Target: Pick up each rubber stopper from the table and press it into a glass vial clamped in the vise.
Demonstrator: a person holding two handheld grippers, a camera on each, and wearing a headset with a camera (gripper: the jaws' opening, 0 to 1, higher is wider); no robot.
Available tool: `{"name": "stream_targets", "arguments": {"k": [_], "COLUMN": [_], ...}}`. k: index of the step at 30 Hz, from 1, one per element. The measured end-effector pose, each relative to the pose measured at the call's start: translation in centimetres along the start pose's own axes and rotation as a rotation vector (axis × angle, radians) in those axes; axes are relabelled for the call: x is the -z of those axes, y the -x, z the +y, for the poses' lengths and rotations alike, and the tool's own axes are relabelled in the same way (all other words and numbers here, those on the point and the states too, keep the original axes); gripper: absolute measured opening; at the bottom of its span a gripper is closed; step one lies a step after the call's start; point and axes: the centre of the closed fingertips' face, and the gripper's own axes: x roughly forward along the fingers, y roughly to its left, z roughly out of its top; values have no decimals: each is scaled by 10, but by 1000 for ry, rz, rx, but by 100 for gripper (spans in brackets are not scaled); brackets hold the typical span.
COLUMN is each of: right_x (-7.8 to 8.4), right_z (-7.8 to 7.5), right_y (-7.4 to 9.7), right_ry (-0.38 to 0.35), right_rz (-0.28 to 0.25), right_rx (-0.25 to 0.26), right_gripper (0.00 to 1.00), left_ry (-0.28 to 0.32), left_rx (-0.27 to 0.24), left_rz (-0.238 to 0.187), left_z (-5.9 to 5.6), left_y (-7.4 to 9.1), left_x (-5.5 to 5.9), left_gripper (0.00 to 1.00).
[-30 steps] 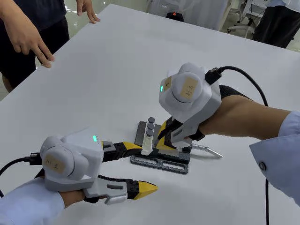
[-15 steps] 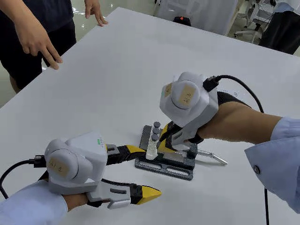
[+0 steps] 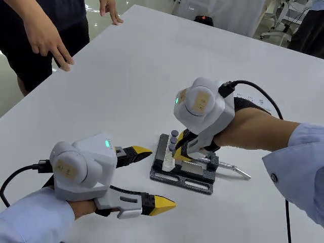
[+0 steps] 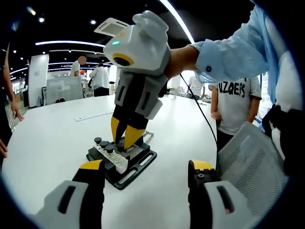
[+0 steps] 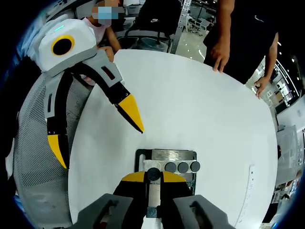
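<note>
The left gripper [image 3: 158, 177] has backed away from the vise [image 3: 178, 180], its fingers wide apart. The right gripper [image 5: 153, 179] is nearer, fingers clamped on a stopper [image 5: 153, 172] directly atop the upright end vial [image 5: 153, 196]. The press likely goes straight down.

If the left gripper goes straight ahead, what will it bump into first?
The left gripper would probably hit the vise first. It sits right ahead of the open jaws, though depth is unclear.
</note>
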Motion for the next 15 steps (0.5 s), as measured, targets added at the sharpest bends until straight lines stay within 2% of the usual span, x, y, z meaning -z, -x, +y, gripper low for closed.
{"name": "stream_targets", "arguments": {"k": [7,15], "right_x": [-1,-1], "right_z": [-2,-3], "right_y": [-5,-12], "right_ry": [15,36], "right_rz": [9,28], "right_rx": [-4,-7], "right_gripper": [7,7], "left_ry": [32,40], "left_rx": [-11,-20], "left_rz": [16,2], "left_z": [5,8], "left_y": [2,3], "left_x": [5,3], "left_gripper": [76,78]}}
